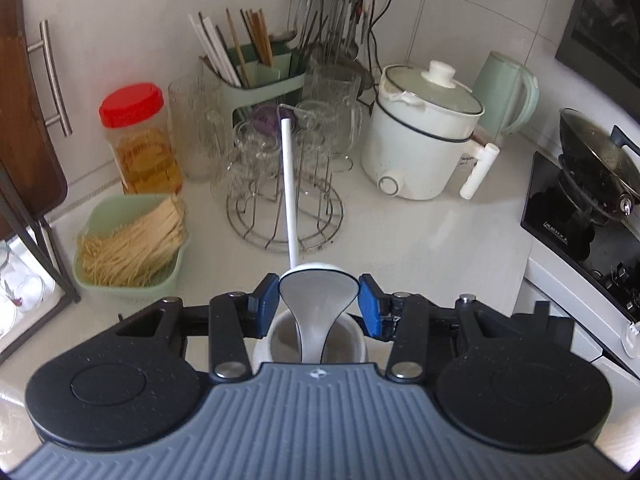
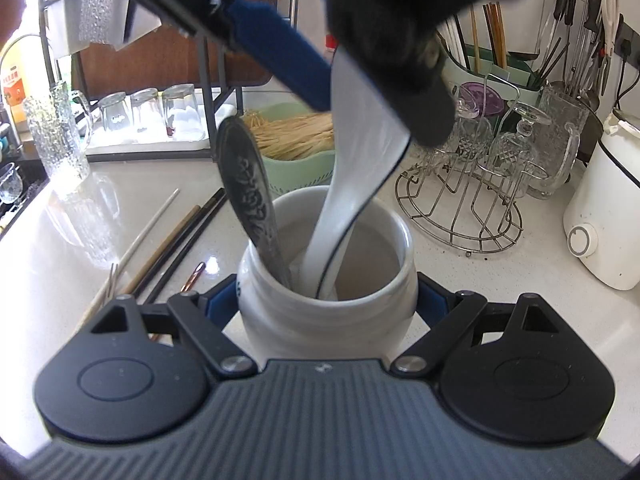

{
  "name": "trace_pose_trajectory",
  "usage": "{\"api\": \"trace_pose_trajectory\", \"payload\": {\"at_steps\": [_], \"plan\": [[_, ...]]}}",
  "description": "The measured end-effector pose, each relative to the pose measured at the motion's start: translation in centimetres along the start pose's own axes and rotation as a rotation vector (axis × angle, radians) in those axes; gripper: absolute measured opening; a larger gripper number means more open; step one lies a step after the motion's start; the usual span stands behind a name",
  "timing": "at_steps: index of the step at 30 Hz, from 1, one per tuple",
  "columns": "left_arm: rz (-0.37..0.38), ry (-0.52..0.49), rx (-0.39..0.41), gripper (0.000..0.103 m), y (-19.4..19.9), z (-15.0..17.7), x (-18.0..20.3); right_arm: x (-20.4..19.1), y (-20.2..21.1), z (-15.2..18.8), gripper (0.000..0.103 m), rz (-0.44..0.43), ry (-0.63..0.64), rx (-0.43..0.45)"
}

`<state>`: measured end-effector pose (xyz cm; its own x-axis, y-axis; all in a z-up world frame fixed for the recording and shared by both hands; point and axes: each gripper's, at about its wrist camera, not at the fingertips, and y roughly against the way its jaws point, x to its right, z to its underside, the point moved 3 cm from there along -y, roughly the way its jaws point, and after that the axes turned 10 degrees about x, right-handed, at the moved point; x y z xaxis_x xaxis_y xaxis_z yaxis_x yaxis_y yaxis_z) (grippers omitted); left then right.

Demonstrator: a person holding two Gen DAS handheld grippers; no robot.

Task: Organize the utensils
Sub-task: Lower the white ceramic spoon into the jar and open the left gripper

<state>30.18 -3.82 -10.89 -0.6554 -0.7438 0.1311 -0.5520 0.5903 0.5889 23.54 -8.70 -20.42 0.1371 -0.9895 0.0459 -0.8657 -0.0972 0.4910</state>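
Observation:
My left gripper (image 1: pixel 318 300) is shut on the bowl of a white ceramic spoon (image 1: pixel 318 288), a blue pad on each side. The spoon's handle (image 2: pixel 340 200) slants down into a white ceramic jar (image 2: pixel 320 320); the jar's rim (image 1: pixel 276 340) shows just below the pads. A dark patterned metal spoon (image 2: pixel 244 184) leans in the same jar. My right gripper (image 2: pixel 328 300) is shut on the jar, its pads against both sides. A thin white stick (image 1: pixel 289 192) rises beyond the spoon's bowl; its lower end is hidden. Loose chopsticks (image 2: pixel 172 240) lie on the counter left of the jar.
A wire rack of glasses (image 1: pixel 280 200) stands right behind the jar, with a green utensil caddy (image 1: pixel 256 80) beyond it. A green basket of sticks (image 1: pixel 128 248) and a red-lidded jar (image 1: pixel 140 140) are to the left. A white electric pot (image 1: pixel 420 136), a kettle (image 1: pixel 504 92) and a stove (image 1: pixel 580 208) are on the right.

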Motion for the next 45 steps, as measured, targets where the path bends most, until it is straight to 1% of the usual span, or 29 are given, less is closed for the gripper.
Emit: {"api": "trace_pose_trajectory", "payload": {"at_steps": [3, 10, 14, 18, 24, 27, 31, 37, 40, 45], "plan": [[-0.005, 0.017, -0.03, 0.048, -0.3, -0.3, -0.3, -0.1, 0.0, 0.0, 0.091, 0.002, 0.004, 0.001], [-0.02, -0.056, -0.089, 0.048, 0.0, -0.8, 1.2, 0.0, -0.1, 0.0, 0.091, 0.0, 0.006, 0.003], [-0.019, -0.057, -0.09, 0.048, 0.9, -1.1, 1.7, 0.0, 0.0, 0.0, 0.091, 0.0, 0.007, 0.004], [-0.06, -0.068, -0.089, 0.048, 1.6, -1.4, 1.8, -0.1, 0.1, 0.1, 0.091, -0.002, 0.008, 0.006], [-0.082, -0.06, -0.123, 0.048, 1.4, -0.6, 1.6, -0.1, 0.1, 0.1, 0.091, -0.008, 0.011, 0.006], [-0.089, -0.028, -0.135, 0.048, 1.2, -0.3, 1.3, -0.1, 0.2, 0.1, 0.091, -0.012, 0.014, 0.007], [-0.097, -0.015, -0.141, 0.048, 1.1, 0.0, 1.2, -0.1, 0.2, 0.2, 0.091, -0.016, 0.015, 0.01], [-0.086, 0.069, -0.157, 0.049, 0.8, 0.5, 0.4, -0.2, 0.3, 0.3, 0.091, -0.015, 0.018, 0.02], [-0.092, 0.068, -0.155, 0.049, 0.9, 0.7, 0.5, -0.2, 0.4, 0.4, 0.091, -0.014, 0.021, 0.025], [-0.082, 0.107, -0.143, 0.049, 1.3, 0.7, 0.2, -0.2, 0.4, 0.4, 0.091, -0.016, 0.019, 0.023]]}}
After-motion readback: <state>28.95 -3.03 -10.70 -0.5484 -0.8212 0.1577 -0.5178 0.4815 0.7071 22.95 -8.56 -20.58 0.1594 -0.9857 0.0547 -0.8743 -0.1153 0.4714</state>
